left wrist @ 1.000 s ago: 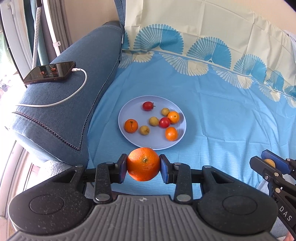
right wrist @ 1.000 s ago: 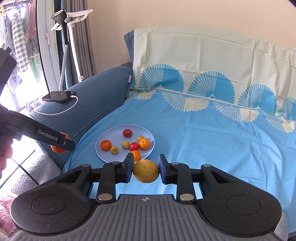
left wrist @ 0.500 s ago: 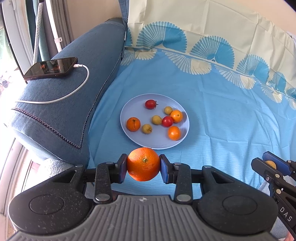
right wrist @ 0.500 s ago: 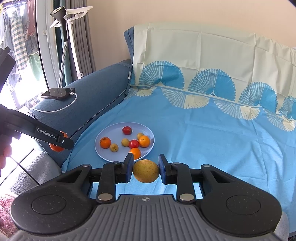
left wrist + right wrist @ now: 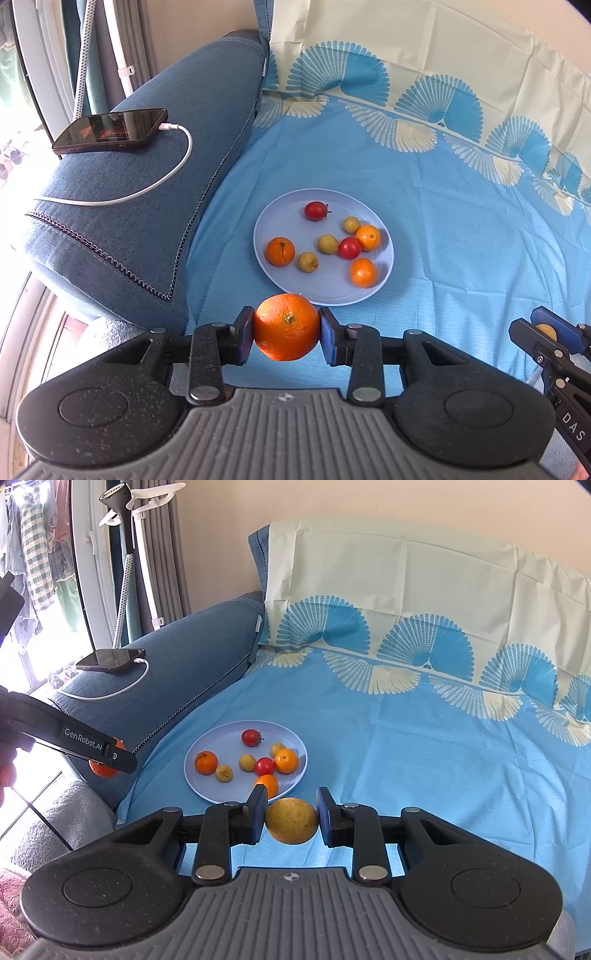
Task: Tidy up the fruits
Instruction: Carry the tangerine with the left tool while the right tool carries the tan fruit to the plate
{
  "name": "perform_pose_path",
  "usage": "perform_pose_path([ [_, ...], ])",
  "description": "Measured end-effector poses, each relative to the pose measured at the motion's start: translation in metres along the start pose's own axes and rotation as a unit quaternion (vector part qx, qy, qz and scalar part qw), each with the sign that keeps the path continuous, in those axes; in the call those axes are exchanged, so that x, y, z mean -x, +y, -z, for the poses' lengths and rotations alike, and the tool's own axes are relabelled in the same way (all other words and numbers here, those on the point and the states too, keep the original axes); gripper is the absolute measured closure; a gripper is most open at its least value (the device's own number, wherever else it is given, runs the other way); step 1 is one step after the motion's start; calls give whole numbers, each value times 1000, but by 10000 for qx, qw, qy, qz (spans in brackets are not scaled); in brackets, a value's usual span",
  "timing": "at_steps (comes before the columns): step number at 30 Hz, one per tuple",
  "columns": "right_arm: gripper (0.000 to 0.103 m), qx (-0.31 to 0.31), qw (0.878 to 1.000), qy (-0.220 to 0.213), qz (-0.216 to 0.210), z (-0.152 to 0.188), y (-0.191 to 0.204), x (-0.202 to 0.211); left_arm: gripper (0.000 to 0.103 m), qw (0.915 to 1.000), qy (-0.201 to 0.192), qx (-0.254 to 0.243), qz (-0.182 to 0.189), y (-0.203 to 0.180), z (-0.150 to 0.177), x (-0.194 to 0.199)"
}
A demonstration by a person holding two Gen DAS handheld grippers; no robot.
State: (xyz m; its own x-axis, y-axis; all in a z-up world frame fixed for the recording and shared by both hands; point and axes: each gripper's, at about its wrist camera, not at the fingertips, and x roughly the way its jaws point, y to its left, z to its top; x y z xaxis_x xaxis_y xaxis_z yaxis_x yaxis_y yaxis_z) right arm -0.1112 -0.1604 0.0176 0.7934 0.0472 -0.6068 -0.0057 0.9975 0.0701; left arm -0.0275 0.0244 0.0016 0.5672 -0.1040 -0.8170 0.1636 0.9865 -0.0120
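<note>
I have a fruit in each hand: my left gripper (image 5: 286, 334) pinches an orange (image 5: 286, 326), my right gripper (image 5: 291, 820) pinches a yellow fruit (image 5: 291, 820) — both hang above the blue sheet (image 5: 461, 229), just short of the plate (image 5: 332, 291). Eight small fruits already sit on that plate, so most of the gathering looks done — I judge these two are what is left to set down.

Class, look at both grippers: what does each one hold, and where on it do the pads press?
The left gripper holds an orange, and the right gripper a yellow fruit, each pinched at its opposite sides.
</note>
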Motion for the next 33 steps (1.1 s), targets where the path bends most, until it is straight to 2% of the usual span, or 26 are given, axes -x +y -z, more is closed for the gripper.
perform_pose_path([
  [33,73,52,9986,372,-367,-36,11,-88,63,9995,248,80,-202,11,-55,-63],
])
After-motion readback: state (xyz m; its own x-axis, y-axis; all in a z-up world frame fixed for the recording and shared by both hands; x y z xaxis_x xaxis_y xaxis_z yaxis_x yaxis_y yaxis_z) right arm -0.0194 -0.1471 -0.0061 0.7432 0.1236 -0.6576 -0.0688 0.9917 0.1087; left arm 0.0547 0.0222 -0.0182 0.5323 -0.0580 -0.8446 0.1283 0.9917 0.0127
